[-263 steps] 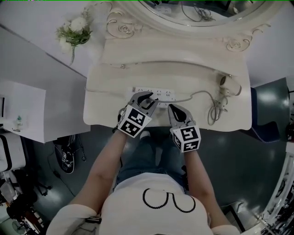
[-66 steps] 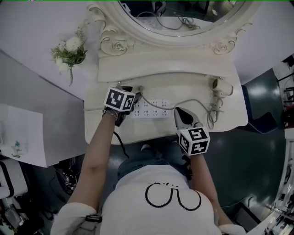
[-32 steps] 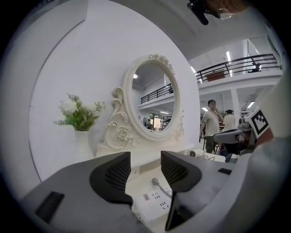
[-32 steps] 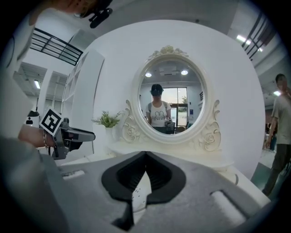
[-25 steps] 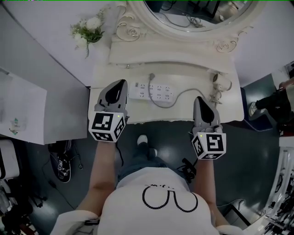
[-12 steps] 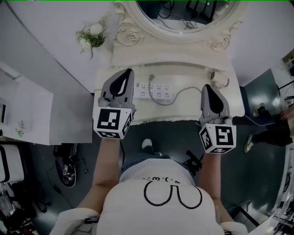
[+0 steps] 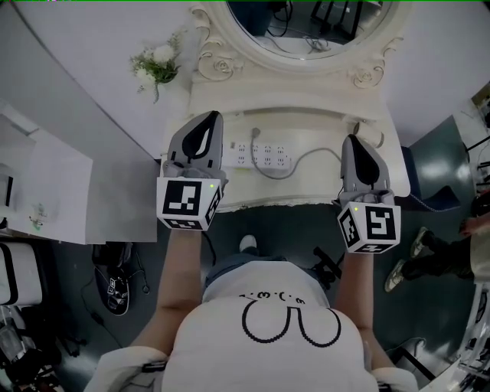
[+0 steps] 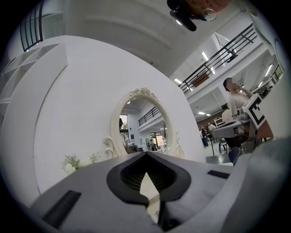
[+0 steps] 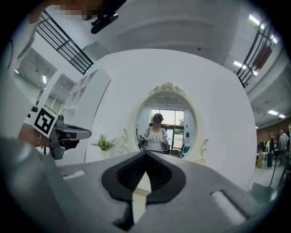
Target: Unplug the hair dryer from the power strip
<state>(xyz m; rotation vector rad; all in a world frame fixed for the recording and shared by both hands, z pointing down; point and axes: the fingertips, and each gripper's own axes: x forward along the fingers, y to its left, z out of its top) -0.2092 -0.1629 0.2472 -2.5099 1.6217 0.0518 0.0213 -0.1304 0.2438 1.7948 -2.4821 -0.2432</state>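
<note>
Left gripper and right gripper closed, empty; plug ahead between them seemingly free, so withdraw clear of cord.

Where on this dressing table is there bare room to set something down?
The front strip of tabletop, between the power strip and the front edge, is bare; so is the ledge below the mirror. The middle is crowded with the power strip and the loose cord.

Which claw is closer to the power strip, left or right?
The left claw: in the head view it sits right beside the left end of the power strip, while the right claw is off by the right edge of the table.
</note>
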